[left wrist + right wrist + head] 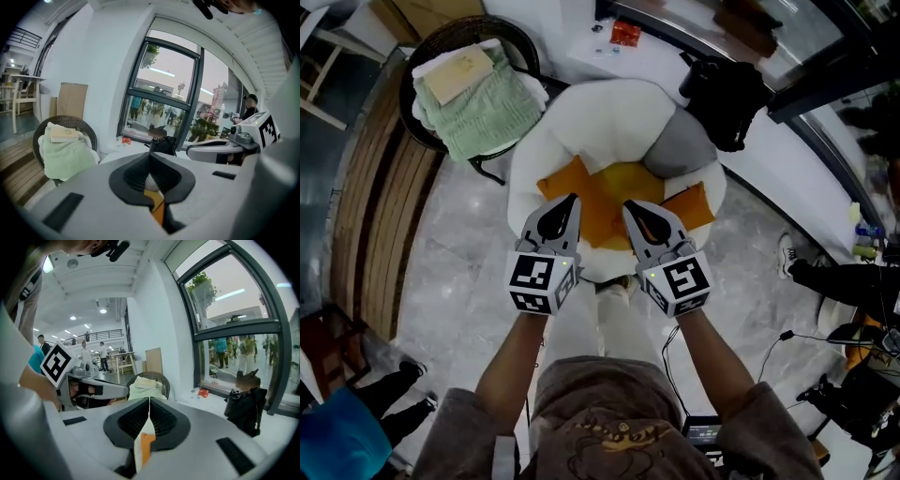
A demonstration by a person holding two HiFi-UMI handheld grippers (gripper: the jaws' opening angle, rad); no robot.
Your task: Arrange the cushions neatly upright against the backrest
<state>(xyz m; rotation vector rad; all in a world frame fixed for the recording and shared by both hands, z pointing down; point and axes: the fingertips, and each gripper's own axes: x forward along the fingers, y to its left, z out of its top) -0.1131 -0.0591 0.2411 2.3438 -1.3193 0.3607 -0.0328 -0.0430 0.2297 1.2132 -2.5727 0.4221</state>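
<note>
A white round armchair holds several cushions lying flat on its seat: an orange cushion at the left, a yellow one in the middle, another orange one at the right, and a grey cushion leaning at the back right. My left gripper hovers shut and empty over the left orange cushion. My right gripper is beside it, shut and empty, above the seat's front. In the left gripper view the jaws meet, with orange showing below. The right gripper view shows the same.
A wicker chair with a green towel and a flat book stands to the left of the armchair. A black bag sits on the white ledge behind it at the right. A person's shoes are on the floor at the right.
</note>
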